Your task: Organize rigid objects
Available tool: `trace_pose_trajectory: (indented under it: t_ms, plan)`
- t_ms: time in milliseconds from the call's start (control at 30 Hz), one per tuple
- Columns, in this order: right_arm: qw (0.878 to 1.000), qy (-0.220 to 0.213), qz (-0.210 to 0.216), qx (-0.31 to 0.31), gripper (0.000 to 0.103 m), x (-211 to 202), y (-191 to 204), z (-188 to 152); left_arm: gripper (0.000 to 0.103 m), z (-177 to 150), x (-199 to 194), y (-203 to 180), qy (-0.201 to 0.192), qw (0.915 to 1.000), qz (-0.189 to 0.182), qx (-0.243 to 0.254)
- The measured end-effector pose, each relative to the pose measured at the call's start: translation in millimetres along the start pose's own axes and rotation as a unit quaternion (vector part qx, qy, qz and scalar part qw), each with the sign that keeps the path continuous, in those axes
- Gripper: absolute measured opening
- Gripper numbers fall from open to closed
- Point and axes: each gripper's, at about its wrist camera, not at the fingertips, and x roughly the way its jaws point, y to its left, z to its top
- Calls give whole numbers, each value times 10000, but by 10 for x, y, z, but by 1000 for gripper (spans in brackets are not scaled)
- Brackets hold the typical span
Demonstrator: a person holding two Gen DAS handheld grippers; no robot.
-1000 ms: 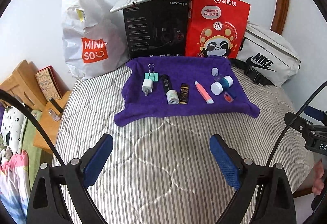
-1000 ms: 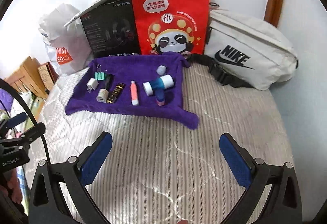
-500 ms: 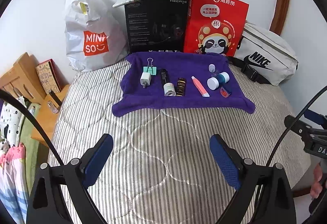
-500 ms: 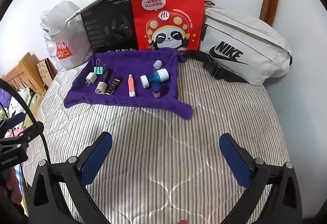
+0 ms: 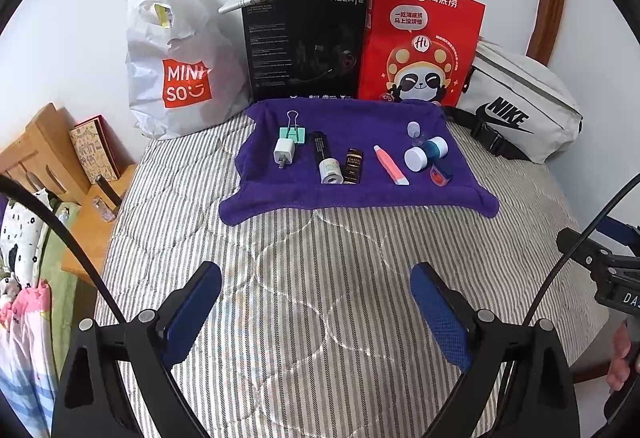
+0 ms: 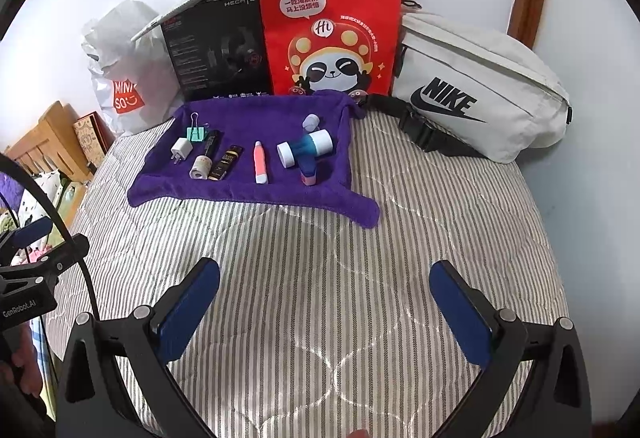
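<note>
Nearest the camera, the left gripper [image 5: 316, 312] hangs over the striped quilt [image 5: 304, 278], jaws spread wide, nothing between them. The right gripper [image 6: 326, 308] is the same: wide apart, empty, over bare quilt. Further out lies the purple towel [image 6: 248, 194], and on it a row, left to right: white charger plug [image 6: 180, 150], mint binder clip [image 6: 195, 133] just behind it, black tube [image 6: 206, 154], dark small box [image 6: 227, 162], pink stick [image 6: 260, 166], blue-and-white bottle [image 6: 306, 149]. Against the wall stand a white plastic bag [image 5: 180, 62], black box [image 5: 304, 50], red paper bag [image 6: 332, 34] and grey waist bag [image 6: 472, 86].
</note>
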Motion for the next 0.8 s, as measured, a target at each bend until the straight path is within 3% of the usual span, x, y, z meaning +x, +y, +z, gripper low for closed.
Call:
trace_pose_trajectory:
  t_ms: [800]
  plan:
    - [10000, -38, 92, -9, 103, -43, 28, -22, 96, -17, -50, 44, 9, 10000, 39, -14]
